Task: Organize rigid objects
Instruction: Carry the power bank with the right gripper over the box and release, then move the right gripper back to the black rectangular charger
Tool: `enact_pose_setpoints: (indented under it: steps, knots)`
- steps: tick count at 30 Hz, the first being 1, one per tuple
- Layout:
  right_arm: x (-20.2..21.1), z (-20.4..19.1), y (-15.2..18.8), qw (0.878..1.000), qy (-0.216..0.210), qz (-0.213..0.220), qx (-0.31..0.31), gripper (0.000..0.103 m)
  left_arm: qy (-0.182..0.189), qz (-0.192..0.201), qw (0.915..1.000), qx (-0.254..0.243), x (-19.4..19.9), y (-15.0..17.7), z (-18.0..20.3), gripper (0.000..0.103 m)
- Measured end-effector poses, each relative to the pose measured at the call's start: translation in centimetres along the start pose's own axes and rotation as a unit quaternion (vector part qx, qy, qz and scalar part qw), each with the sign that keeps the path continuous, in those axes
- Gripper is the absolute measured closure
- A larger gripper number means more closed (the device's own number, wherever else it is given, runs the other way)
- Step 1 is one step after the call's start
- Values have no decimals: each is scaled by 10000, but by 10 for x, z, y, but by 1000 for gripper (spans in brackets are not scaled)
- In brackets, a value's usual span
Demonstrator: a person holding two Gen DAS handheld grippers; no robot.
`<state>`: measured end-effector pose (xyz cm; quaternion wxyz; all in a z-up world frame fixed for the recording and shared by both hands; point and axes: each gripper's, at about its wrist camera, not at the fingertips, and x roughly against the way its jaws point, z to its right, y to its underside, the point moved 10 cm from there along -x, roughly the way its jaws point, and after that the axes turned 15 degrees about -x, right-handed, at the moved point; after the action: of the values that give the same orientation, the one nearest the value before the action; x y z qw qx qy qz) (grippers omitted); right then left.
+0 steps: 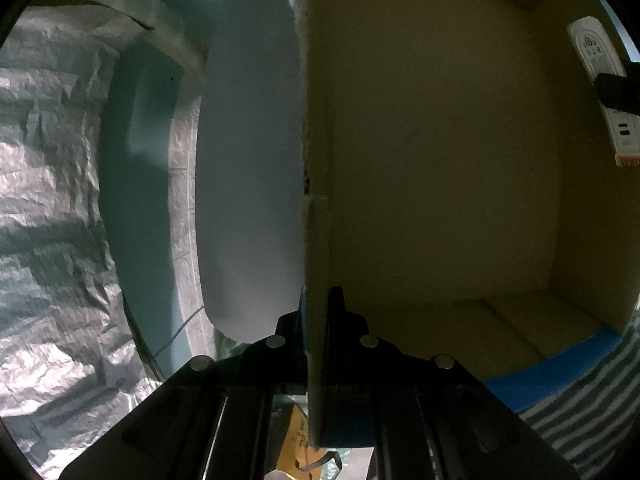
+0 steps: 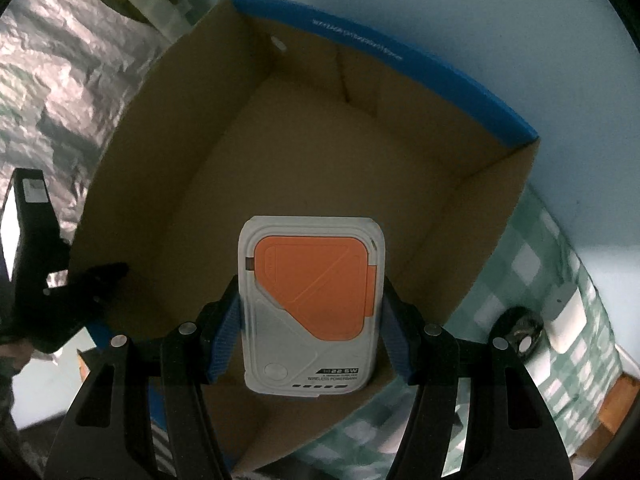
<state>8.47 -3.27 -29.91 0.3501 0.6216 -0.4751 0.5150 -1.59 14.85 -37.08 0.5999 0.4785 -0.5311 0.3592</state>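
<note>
The right tool (image 2: 312,304) is clamped on a white and orange power bank (image 2: 312,312) by its two long edges, holding it inside the open cardboard box (image 2: 168,168), above the box floor. The left tool (image 1: 316,320) is closed on the box's left wall (image 1: 316,200), one finger on each face. The box sits on a green checked cloth (image 2: 532,280).
</note>
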Motion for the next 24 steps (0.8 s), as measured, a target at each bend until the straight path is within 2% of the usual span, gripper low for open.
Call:
enact_pose_setpoints:
  steps: [5, 11, 14, 19, 24]
  knots:
    - [-5, 9, 2, 9995, 246, -55, -165, 40, 85, 21, 10000, -26, 0, 0, 5, 96]
    - [-8, 5, -2, 9992, 368, -1, -161, 40, 0, 8, 9999, -116, -1, -1, 4, 96]
    - [-2, 7, -8, 9990, 333, 206, -195, 40, 1, 27, 9999, -160, -1, -1, 3, 95]
    - [10, 21, -9, 9988, 239, 251, -335, 40, -33, 4, 9998, -210, -1, -2, 2, 95]
    - [32, 29, -9, 9976, -77, 440, -523, 40, -59, 43, 9997, -242, 5, -5, 4, 95]
